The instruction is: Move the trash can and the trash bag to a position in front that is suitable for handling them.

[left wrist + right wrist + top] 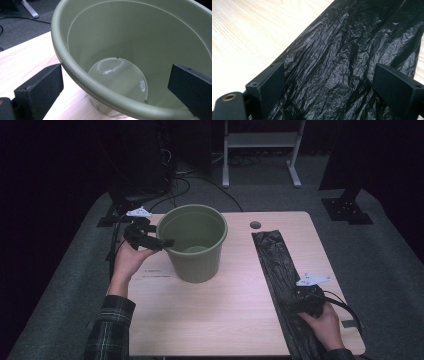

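Inside, green bucket (195,242) holds nothing visible.

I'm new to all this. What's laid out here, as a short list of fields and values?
Table: light wood
Bin: green, upright, nothing inside
Bag: black plastic, flat along the table's right side
Left gripper: open, jaws astride the bin's rim
Right gripper: open, over the bag's near end
Person: plaid sleeve on the left arm
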`<action>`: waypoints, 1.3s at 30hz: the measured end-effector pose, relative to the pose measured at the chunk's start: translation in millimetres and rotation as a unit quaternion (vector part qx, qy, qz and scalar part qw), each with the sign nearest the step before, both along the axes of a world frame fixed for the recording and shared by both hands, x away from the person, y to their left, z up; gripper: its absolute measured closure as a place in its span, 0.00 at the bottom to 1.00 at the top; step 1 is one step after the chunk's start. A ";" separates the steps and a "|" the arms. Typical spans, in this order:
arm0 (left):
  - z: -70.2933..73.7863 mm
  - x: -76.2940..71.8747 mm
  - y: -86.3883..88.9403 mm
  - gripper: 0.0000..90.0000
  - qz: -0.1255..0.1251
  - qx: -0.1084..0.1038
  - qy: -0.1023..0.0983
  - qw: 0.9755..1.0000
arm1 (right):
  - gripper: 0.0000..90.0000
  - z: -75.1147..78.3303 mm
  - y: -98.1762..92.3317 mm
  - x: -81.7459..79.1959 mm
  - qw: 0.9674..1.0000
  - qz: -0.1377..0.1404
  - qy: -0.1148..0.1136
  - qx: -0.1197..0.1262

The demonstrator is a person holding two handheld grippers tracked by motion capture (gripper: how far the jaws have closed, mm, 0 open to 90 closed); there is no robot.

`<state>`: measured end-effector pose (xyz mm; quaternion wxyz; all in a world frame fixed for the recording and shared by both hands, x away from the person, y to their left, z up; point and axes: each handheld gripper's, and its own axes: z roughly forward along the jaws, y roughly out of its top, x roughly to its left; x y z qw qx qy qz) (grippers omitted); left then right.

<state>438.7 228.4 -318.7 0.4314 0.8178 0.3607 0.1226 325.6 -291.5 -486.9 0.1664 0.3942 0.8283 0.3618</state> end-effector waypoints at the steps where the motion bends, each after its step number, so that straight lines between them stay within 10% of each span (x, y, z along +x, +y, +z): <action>1: -0.5 -0.2 -2.8 0.00 -0.003 0.002 0.002 1.000 | 0.11 0.0 0.0 0.0 1.000 0.000 0.000 0.000; 19: -3.9 -39.3 -51.1 0.00 -0.096 -0.008 0.002 0.995 | 0.11 0.0 0.0 0.0 1.000 0.000 0.000 0.000; 39: -8.2 -76.8 -96.8 0.00 -0.138 -0.003 -0.014 0.990 | 0.11 0.0 0.0 0.0 1.000 0.000 0.000 0.000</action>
